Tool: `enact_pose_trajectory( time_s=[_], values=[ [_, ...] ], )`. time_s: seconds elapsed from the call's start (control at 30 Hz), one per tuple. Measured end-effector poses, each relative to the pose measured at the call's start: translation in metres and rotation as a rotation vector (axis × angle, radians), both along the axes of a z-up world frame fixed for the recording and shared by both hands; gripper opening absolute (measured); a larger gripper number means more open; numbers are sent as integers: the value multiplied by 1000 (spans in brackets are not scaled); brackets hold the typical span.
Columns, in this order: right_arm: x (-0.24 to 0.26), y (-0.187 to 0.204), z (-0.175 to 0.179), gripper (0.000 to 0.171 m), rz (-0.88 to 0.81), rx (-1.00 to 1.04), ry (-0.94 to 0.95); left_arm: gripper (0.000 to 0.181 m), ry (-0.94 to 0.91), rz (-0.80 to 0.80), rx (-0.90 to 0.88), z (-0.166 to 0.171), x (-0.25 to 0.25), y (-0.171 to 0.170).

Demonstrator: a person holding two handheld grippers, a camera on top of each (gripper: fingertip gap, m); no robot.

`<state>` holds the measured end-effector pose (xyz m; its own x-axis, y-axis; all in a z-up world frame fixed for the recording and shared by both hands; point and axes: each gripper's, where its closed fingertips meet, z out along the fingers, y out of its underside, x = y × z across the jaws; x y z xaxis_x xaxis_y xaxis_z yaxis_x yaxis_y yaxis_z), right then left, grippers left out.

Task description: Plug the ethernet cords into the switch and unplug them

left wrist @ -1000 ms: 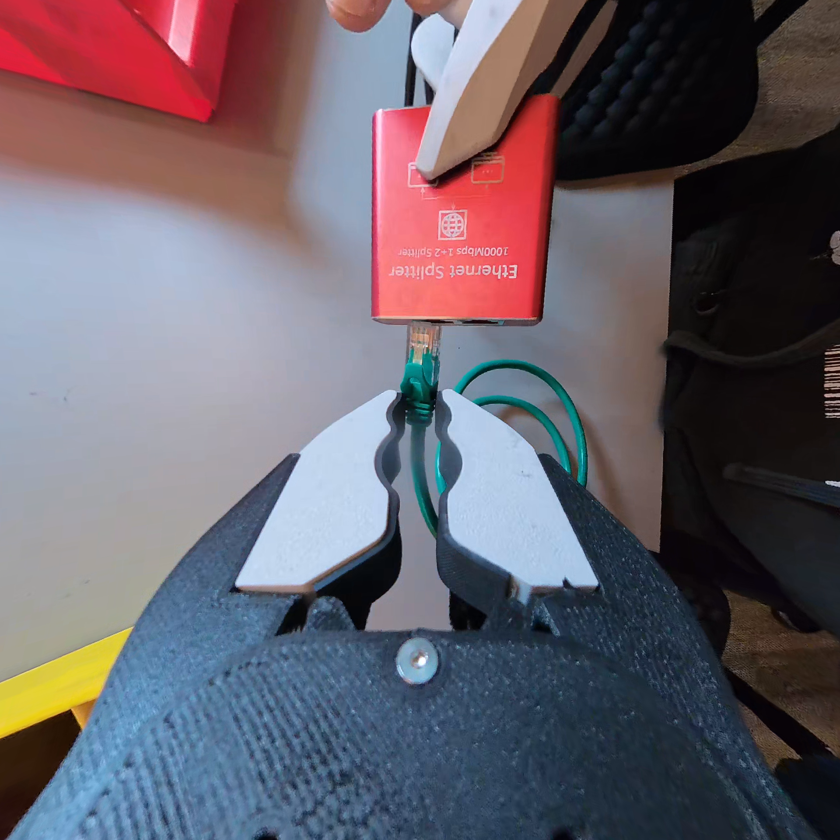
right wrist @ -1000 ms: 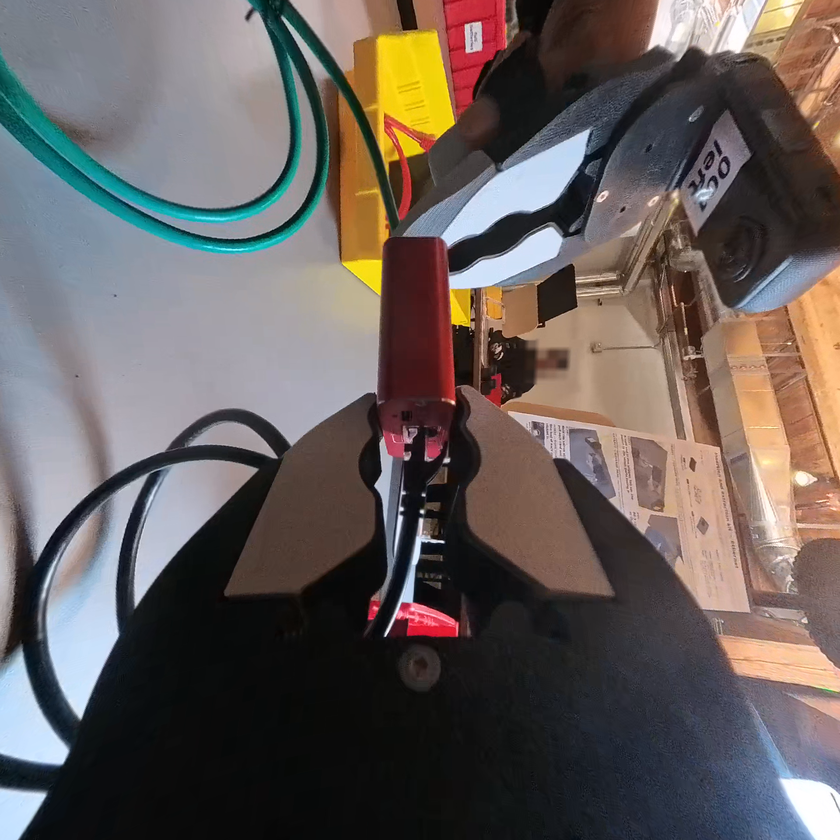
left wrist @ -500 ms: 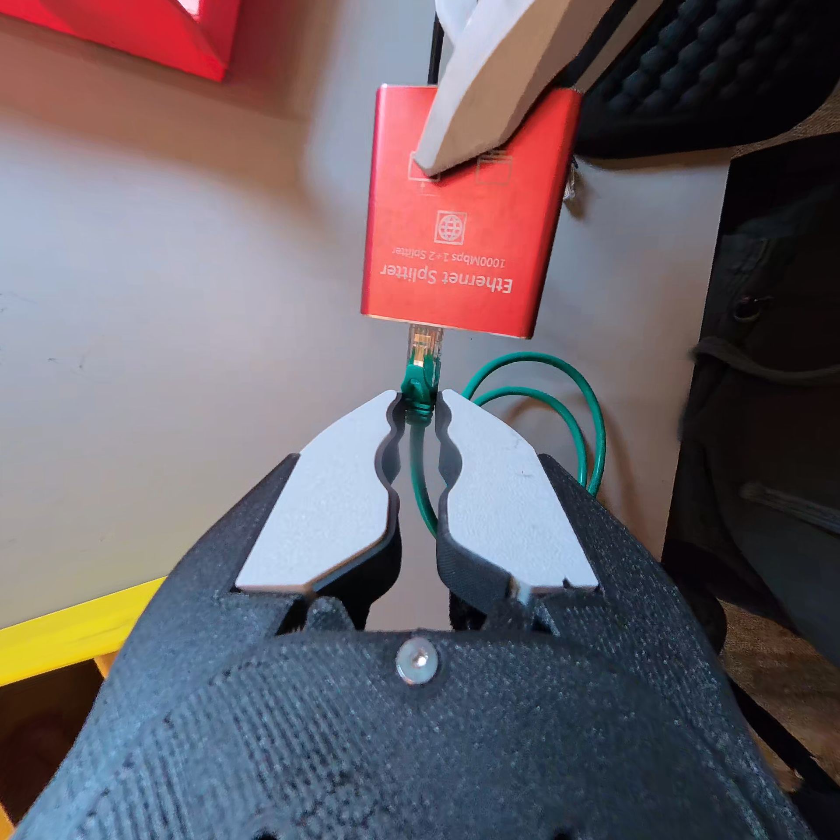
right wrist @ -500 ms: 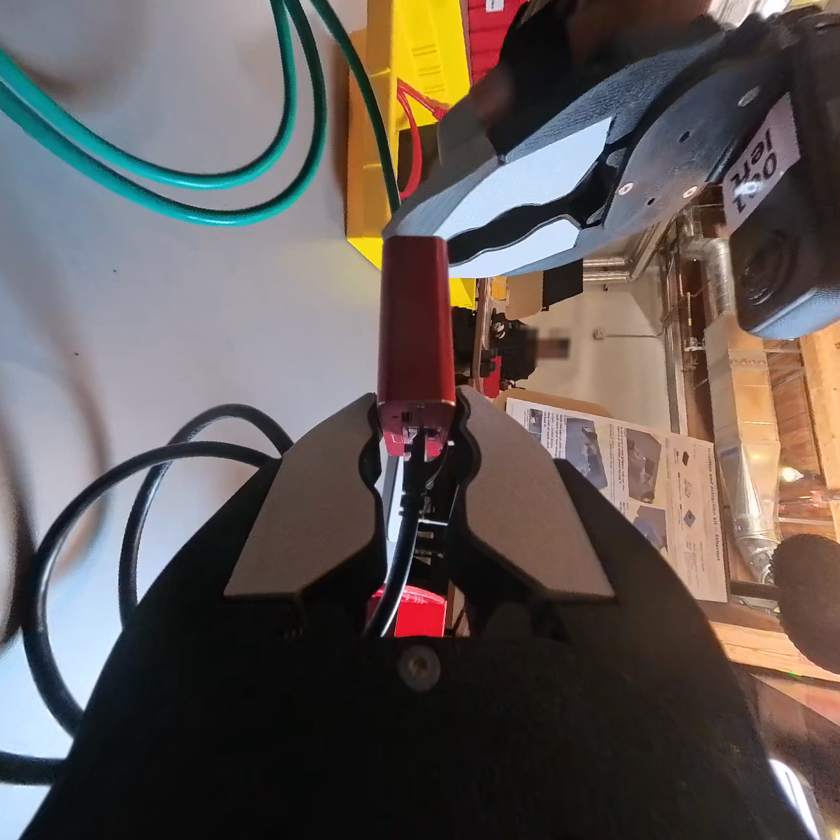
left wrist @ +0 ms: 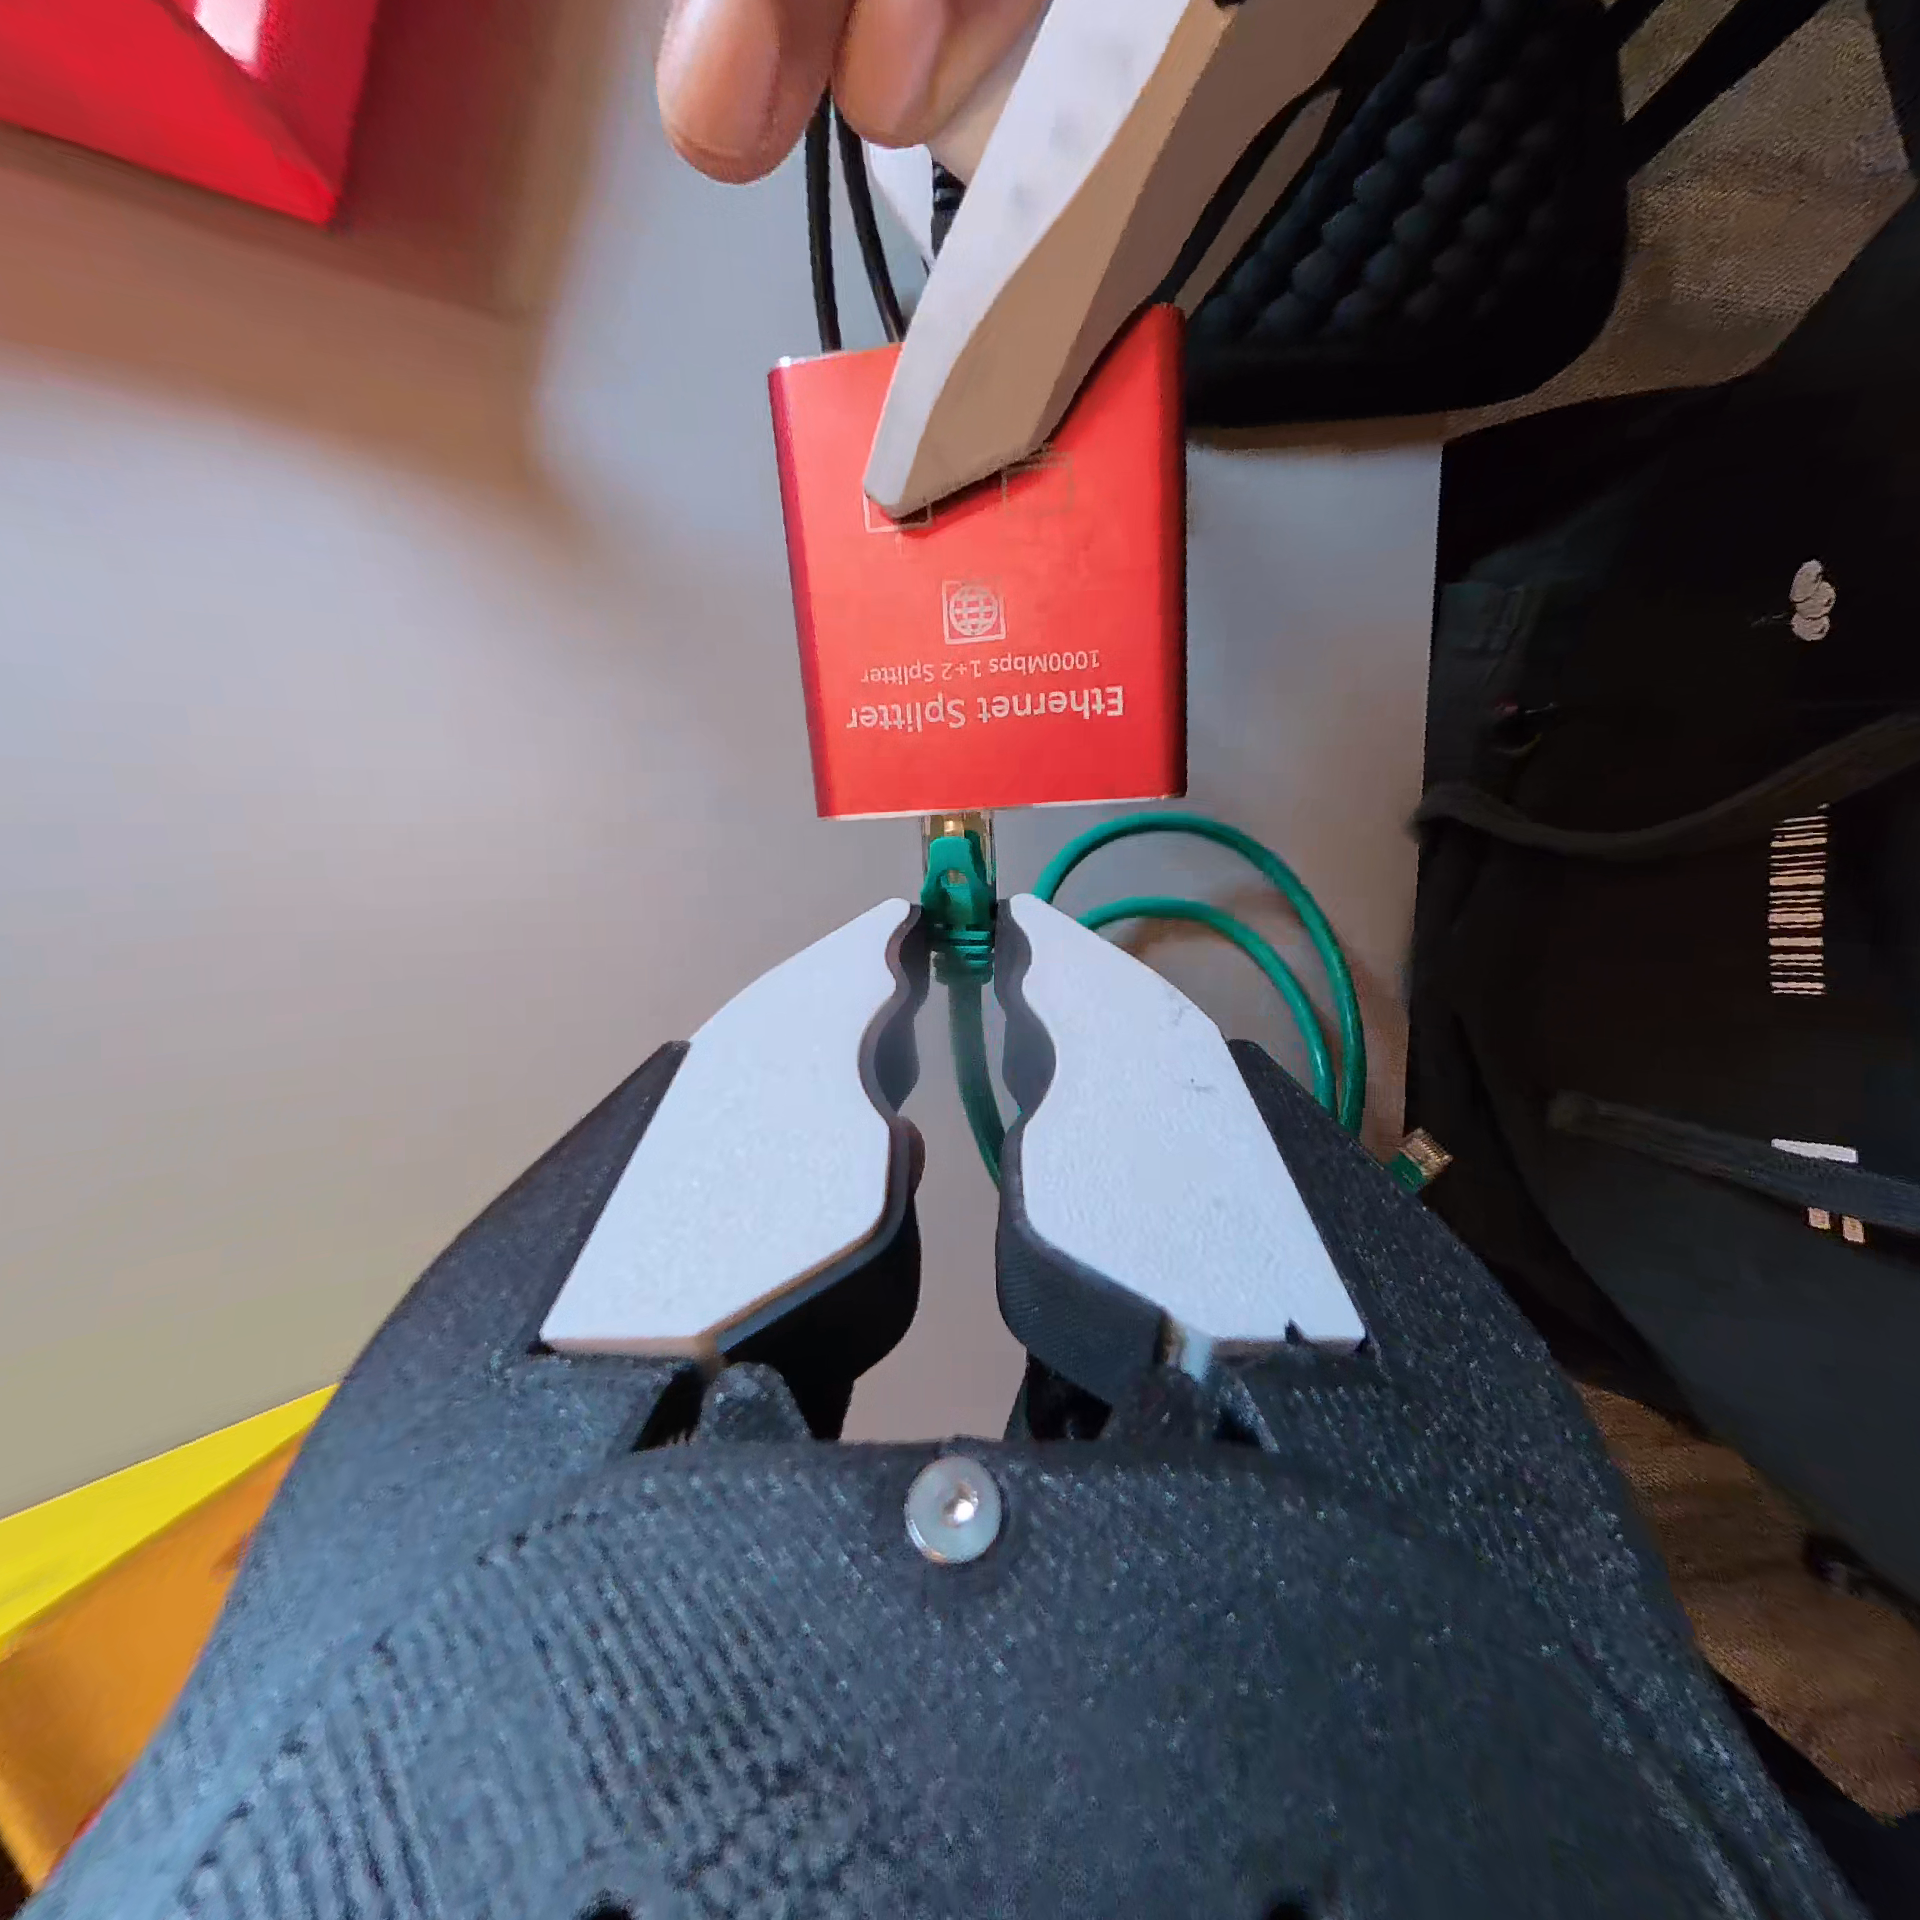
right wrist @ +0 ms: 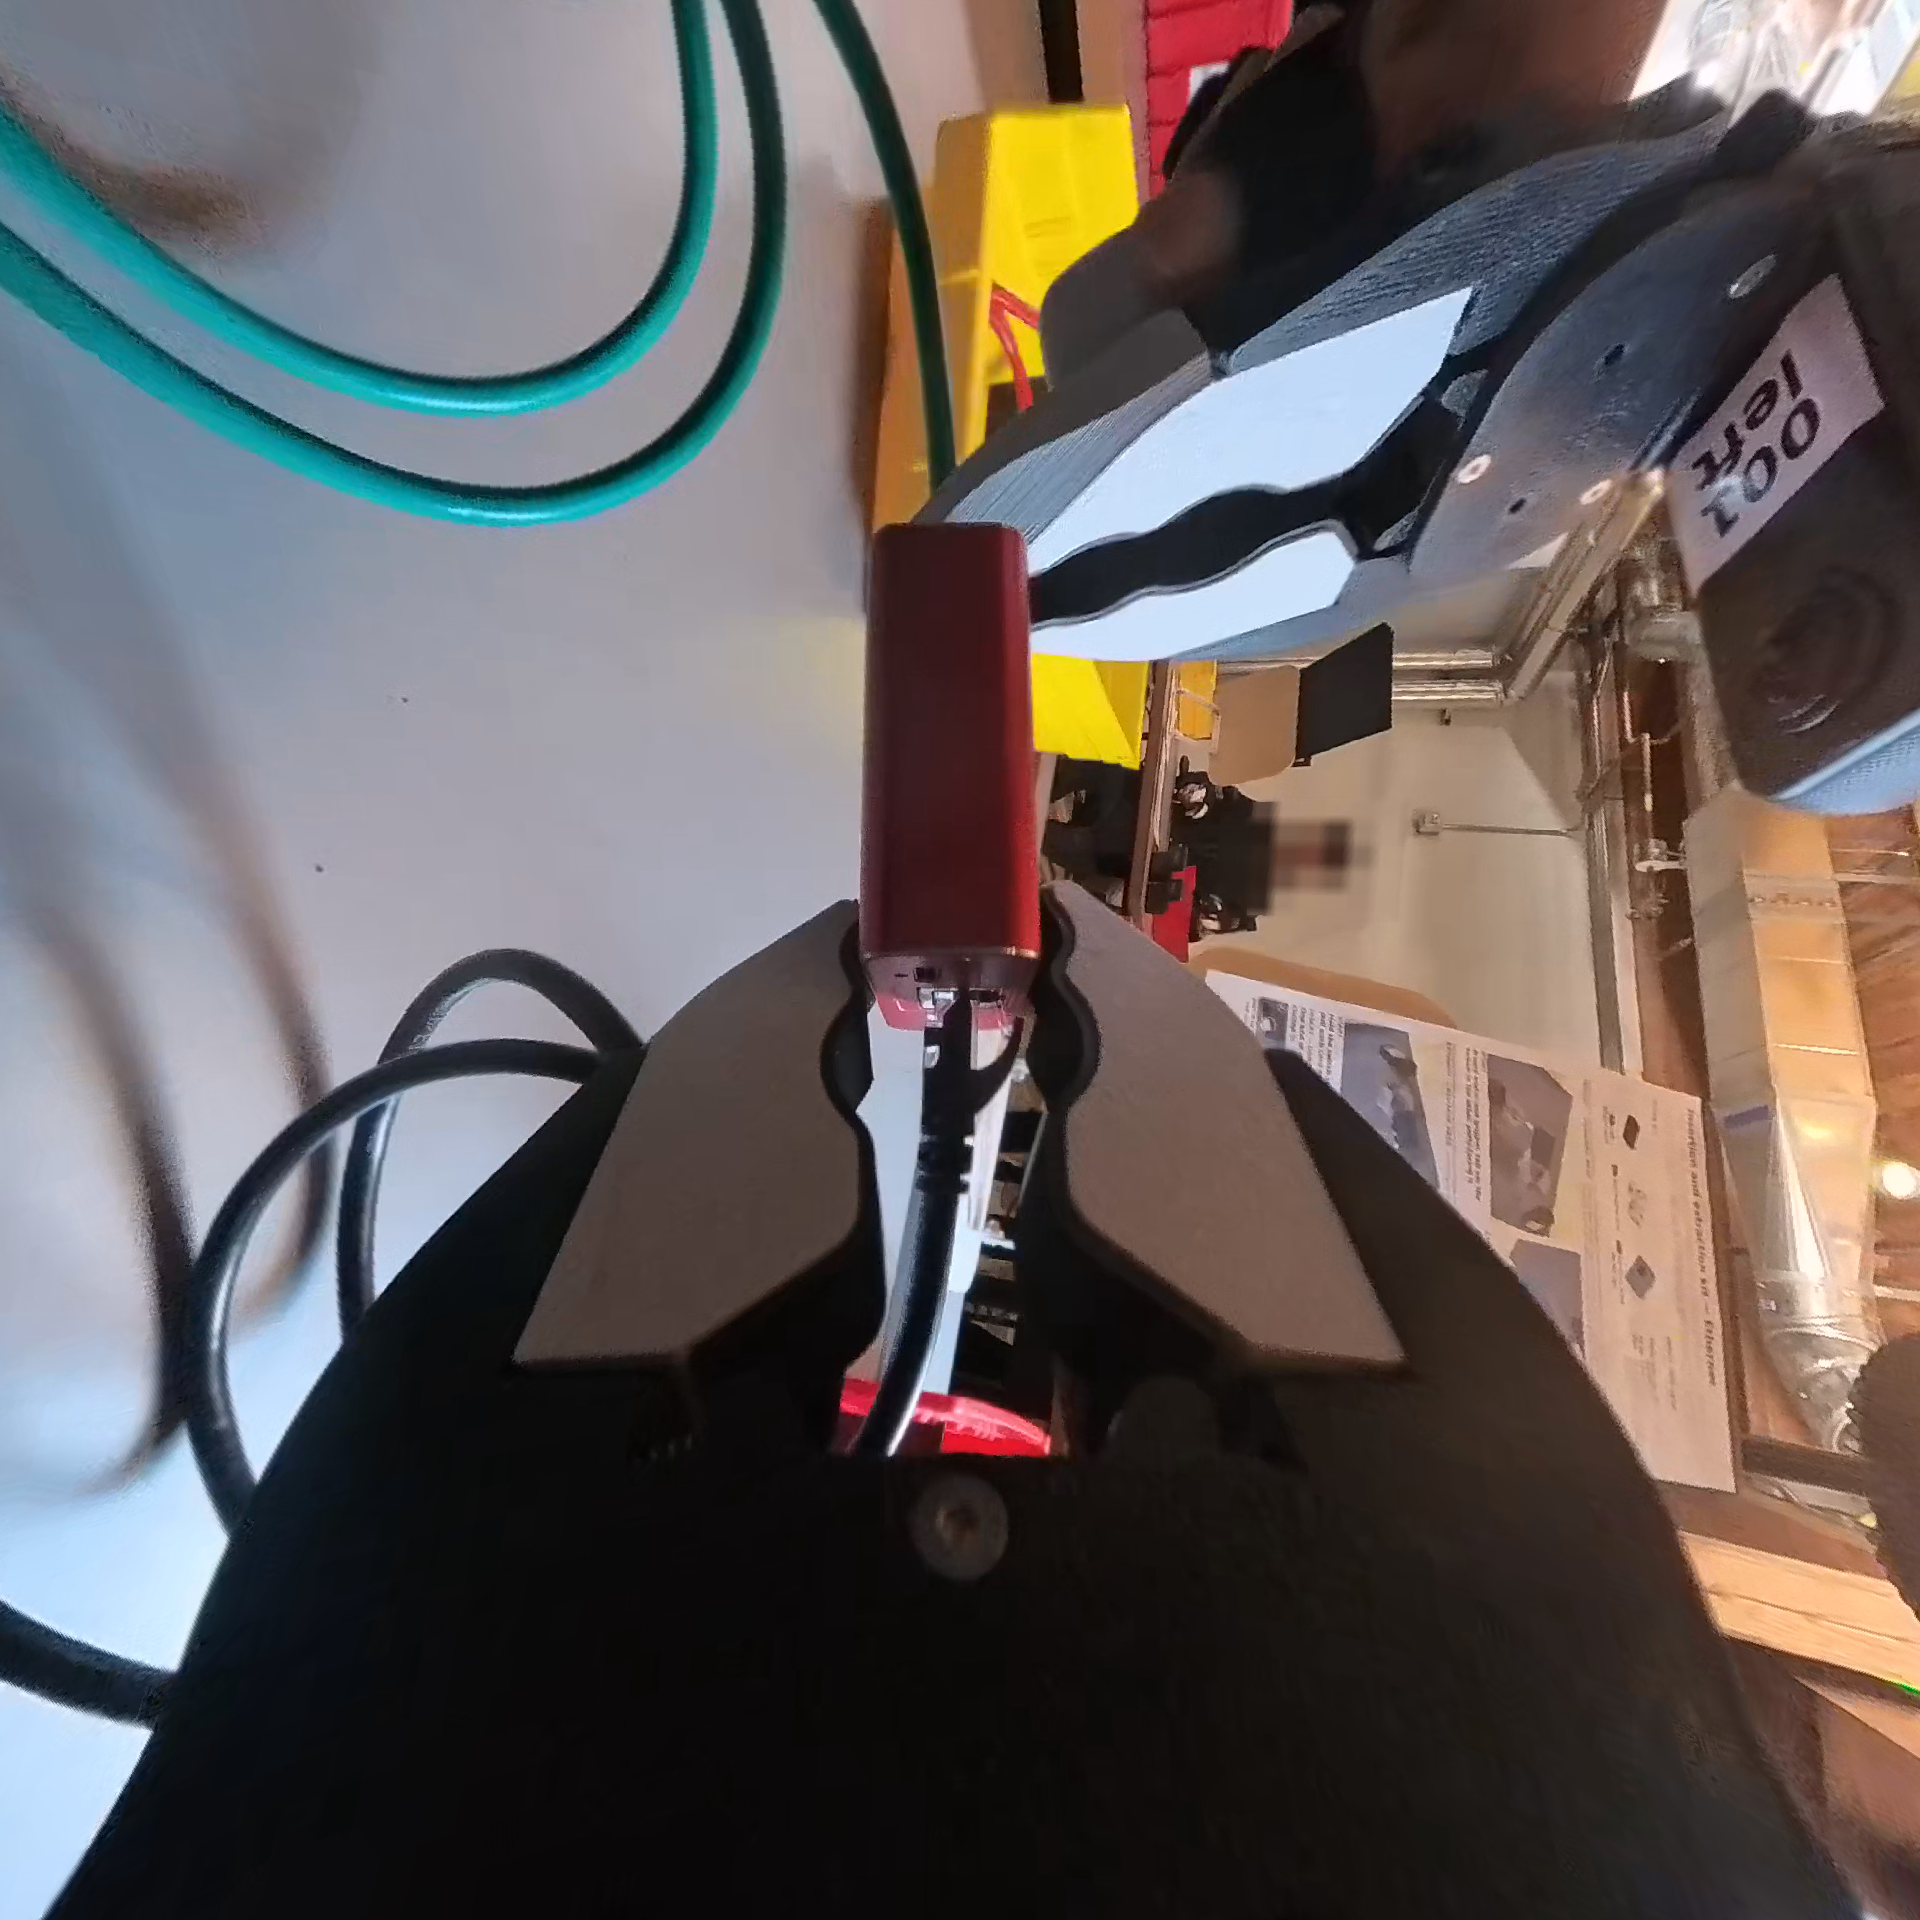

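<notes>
- Red metal switch (left wrist: pixel 987 592): small rigid box, held off the white table (left wrist: pixel 312 831), clamped at its far end by right hand-held gripper (right wrist: pixel 951 951); smooth shell, likely slippery, so grip across flat faces.
- Green ethernet cord (left wrist: pixel 1226 935): thin, limp, loops beside switch; useless to push by the cable.
- Green plug (left wrist: pixel 958 899): pinched at boot by left hand-held gripper (left wrist: pixel 958 925), tip partly into near-side port. Stiff but clip probably fragile; hold on boot, push straight.
- Black cord (right wrist: pixel 925 1195): already seated in far end, runs back between right fingers.
- Spare green connector (left wrist: pixel 1421 1162) lies loose at right.
- Both light; main risk judged as switch twisting in grip.
</notes>
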<state>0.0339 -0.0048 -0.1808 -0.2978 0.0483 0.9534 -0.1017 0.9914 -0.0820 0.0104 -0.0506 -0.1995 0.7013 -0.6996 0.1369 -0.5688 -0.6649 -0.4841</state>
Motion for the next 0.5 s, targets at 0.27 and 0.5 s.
enact_pose_trajectory(
  time_s=[0.27, 0.5],
  values=[
    [-3, -2, -5, 27, -42, -3, -24, 11, -52, 37, 34, -6, -2, 0],
    [-20, 11, 0, 30, -157, -110, -9, 12, -196, 195, 120, -2, -29, 23]
  ],
)
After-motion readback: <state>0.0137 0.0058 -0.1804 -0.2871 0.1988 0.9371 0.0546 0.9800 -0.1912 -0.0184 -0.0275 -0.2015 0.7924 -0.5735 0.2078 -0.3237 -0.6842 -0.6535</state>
